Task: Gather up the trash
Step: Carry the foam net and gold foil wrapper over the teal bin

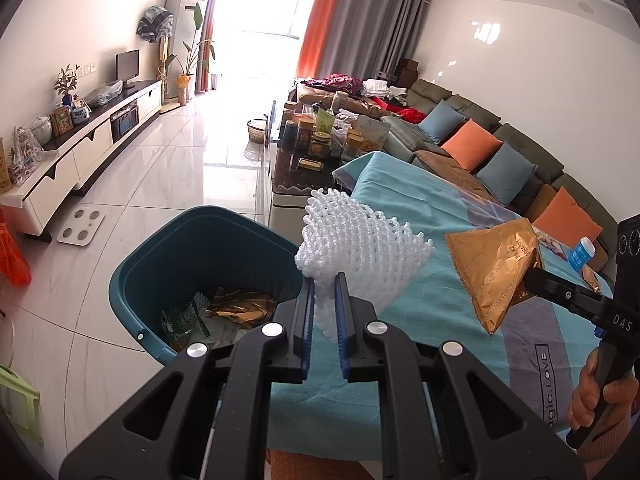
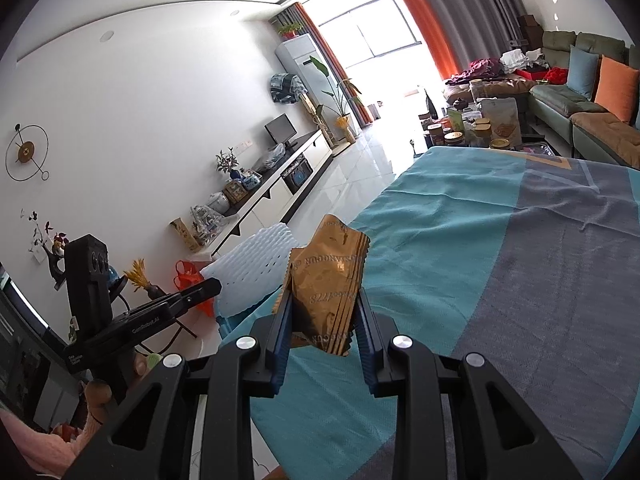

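My left gripper [image 1: 324, 280] is shut on a white foam fruit net [image 1: 356, 244], held over the near edge of the cloth-covered table, just right of the teal bin [image 1: 176, 248]. The bin stands on the floor and holds a gold wrapper and other scraps. My right gripper [image 2: 324, 300] is shut on a crumpled gold snack wrapper [image 2: 326, 280], raised above the teal and grey cloth [image 2: 520, 260]. In the left wrist view the right gripper [image 1: 538, 270] shows at the right with the gold wrapper [image 1: 496, 268]. In the right wrist view the foam net [image 2: 248, 268] shows at the left.
A small blue-labelled bottle [image 1: 582, 254] lies on the cloth behind the wrapper. Jars and packets crowd the coffee table [image 1: 320, 140] beyond. A sofa with cushions [image 1: 500, 152] runs along the right. A white scale [image 1: 82, 226] lies on the tiled floor near the TV cabinet [image 1: 80, 152].
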`<state>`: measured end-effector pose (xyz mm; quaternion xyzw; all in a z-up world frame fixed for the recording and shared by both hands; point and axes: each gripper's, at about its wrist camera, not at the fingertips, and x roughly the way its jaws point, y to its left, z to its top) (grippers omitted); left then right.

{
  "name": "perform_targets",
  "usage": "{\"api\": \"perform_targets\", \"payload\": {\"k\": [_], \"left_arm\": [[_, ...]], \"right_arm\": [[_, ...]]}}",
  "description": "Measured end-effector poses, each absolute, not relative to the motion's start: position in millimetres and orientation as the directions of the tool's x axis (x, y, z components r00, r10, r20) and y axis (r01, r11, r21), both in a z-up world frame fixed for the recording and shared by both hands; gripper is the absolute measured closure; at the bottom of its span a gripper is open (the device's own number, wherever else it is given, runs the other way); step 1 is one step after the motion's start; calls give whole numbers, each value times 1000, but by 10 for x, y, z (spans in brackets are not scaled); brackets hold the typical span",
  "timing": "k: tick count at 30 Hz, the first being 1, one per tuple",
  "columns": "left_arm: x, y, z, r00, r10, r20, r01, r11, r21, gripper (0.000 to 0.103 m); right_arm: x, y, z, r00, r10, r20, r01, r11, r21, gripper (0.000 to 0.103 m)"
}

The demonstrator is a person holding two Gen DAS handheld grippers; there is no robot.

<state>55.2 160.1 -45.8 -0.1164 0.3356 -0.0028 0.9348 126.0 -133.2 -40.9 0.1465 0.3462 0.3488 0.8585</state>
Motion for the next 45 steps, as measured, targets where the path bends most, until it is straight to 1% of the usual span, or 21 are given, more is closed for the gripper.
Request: {"api": "perform_targets", "payload": {"k": [22,29,45], "left_arm": [[435,1897,-478,774,-31,-632,-153,960,-235,92],[426,2026,-522,769,-20,-639,-183,951,-250,92],[452,2155,-548,768,5,-640,-213,945,-249,92]], "right_arm": [[1359,-892,-403,459,733,-502,-551,678,487,75],[1430,-675,-406,416,752,-511,-577,652,491,75],[1477,-441,-396,382,758,-528,-611,636,471,75]]}}
